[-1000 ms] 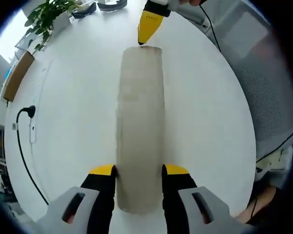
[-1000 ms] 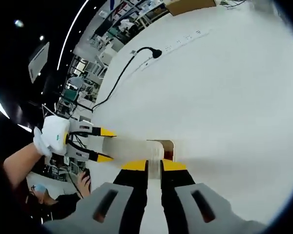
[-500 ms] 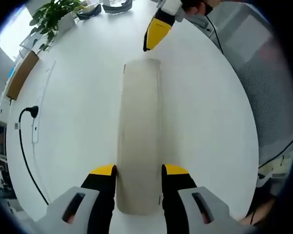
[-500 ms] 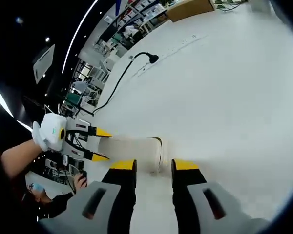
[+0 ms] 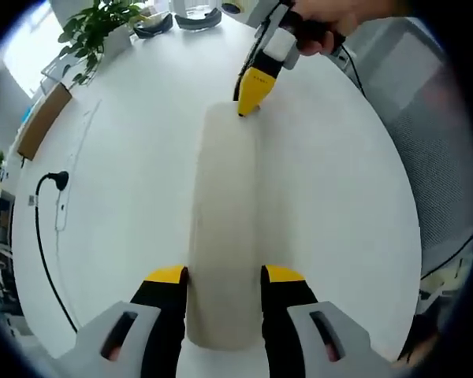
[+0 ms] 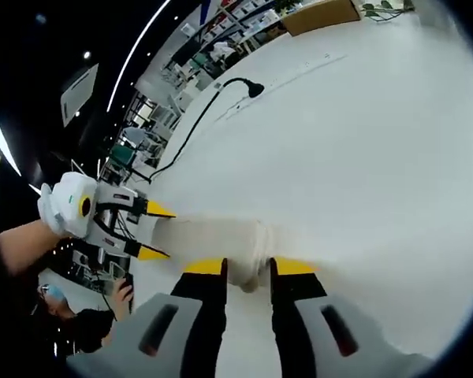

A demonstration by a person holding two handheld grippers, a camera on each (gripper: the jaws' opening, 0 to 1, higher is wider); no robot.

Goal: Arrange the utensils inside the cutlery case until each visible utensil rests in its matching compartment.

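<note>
At the bottom of the left gripper view, the left gripper (image 5: 224, 276) clamps the near end of the closed, pale cutlery case (image 5: 225, 228), which runs up the frame's centre on the white table (image 5: 126, 205); its contents are hidden. At its far end, the right gripper (image 6: 247, 268) straddles the case's tip, though whether it grips cannot be told. The right gripper view alone shows shelving (image 6: 213, 55) at upper left; a plant (image 5: 91, 27) sits upper left in the left gripper view.

An open-plan office or lab hall: a wide white bench (image 5: 126, 197) with a power strip (image 5: 59, 206) and black cable (image 5: 39, 260), a potted plant (image 5: 91, 31) at its far edge, and rows of cluttered desks (image 6: 142, 130) beyond under strip lights.
</note>
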